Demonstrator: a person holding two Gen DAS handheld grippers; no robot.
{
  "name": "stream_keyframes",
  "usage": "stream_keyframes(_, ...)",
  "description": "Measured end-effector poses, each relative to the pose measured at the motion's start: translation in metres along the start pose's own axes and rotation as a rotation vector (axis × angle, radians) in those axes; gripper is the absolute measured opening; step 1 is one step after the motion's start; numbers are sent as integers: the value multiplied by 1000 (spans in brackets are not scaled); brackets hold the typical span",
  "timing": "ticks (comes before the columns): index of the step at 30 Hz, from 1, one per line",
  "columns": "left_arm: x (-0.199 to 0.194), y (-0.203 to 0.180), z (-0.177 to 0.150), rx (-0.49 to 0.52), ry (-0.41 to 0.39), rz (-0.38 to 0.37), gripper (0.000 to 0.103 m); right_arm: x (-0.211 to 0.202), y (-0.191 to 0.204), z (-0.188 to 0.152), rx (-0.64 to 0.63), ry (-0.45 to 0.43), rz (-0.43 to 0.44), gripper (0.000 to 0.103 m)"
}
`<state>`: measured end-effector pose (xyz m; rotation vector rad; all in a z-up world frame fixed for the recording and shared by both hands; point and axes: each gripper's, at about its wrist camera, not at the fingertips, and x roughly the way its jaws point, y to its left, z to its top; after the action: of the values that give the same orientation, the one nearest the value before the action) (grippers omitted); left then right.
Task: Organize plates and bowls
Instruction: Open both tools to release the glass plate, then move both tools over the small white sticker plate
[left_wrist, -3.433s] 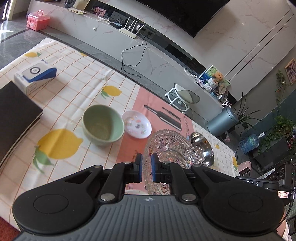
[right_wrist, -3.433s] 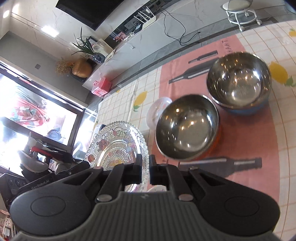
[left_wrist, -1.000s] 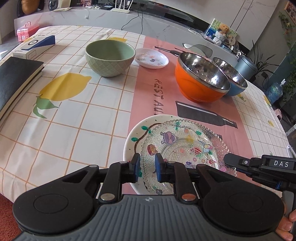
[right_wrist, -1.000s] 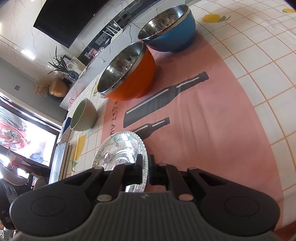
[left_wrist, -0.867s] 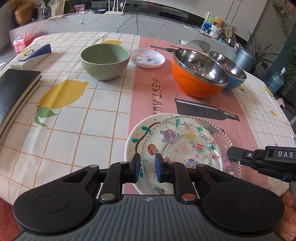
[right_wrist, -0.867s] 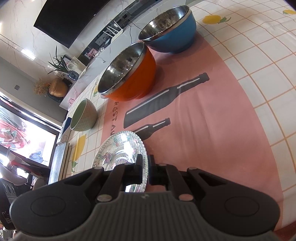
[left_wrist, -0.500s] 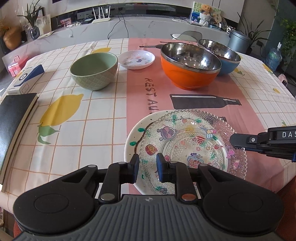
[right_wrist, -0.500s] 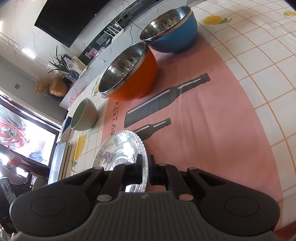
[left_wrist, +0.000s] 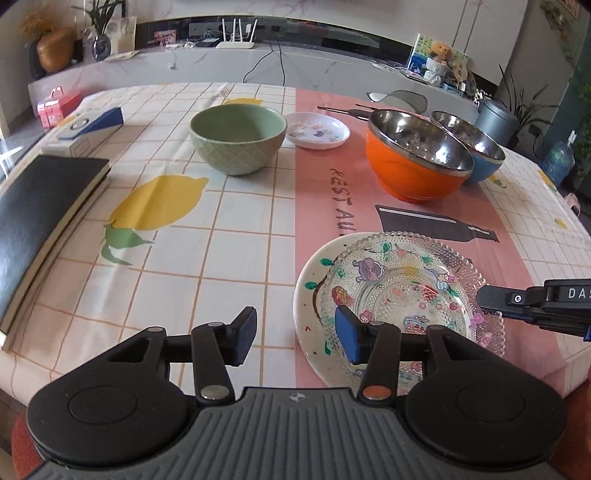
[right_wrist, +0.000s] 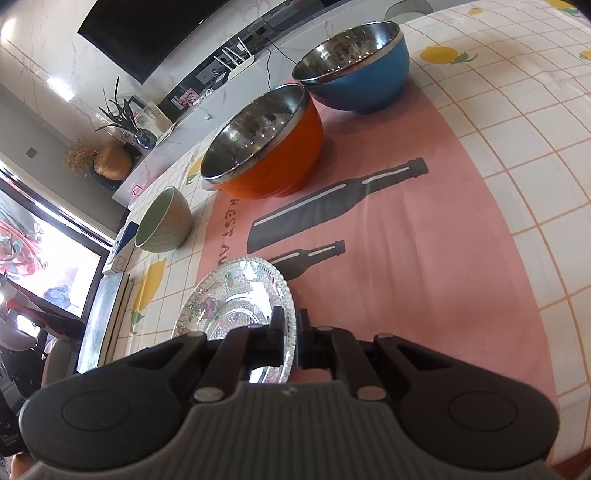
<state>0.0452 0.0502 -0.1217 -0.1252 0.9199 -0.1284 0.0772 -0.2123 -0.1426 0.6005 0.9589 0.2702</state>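
A long pale marble ledge (left_wrist: 325, 70) runs along the far wall, carrying a white router with four aerials (left_wrist: 235, 41), a round golden vase (left_wrist: 54, 51) and a teddy bear (left_wrist: 439, 51). A large black wall-mounted screen (right_wrist: 155, 33) hangs above it. Daylight glares through a window (right_wrist: 33, 243).

1. Tablecloth (left_wrist: 236, 229): white with orange grid, yellow lemons, a pink band with dark bottle shapes
2. Glass plate (left_wrist: 413, 291): clear, beaded, over a white plate (left_wrist: 310, 295) with colourful cartoon figures
3. Bowls: pale green (left_wrist: 238, 142), orange (left_wrist: 417, 162), blue (right_wrist: 354, 62), the last two steel inside
4. Small plate (left_wrist: 318, 130): white, tiny coloured prints
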Motion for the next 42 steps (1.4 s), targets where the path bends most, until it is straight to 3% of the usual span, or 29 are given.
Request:
stream_keyframes(3, 2, 12, 0, -82, 17, -85, 54, 7, 7, 2, -43, 5, -21, 4)
stream_keyframes(5, 4, 15, 0, -114, 22, -120, 46, 12, 11, 2, -68, 9, -30, 5)
stream_keyframes(12, 9, 14, -2, -132, 37, -141, 31, 21, 28, 3, -201, 18, -83, 6)
stream_keyframes(17, 8, 15, -3, -139, 36, -146, 30, 24, 42, -1, -312, 16, -135, 8)
stream_keyframes(22, 8, 15, -3, -143, 34, -144, 30, 25, 44, -2, -333, 18, -148, 10)
stream_keyframes(27, 2, 18, -1, -155, 8, -138, 30, 23, 42, -3, -308, 8, -146, 18)
stream_keyframes(29, -1, 20, 1, -163, 1, -139, 31, 20, 41, -3, -299, 1, -148, 28)
stream_keyframes(42, -20, 5, 48, -63, -48, -97, 35, -1, 62, 21, -362, -61, -118, 30)
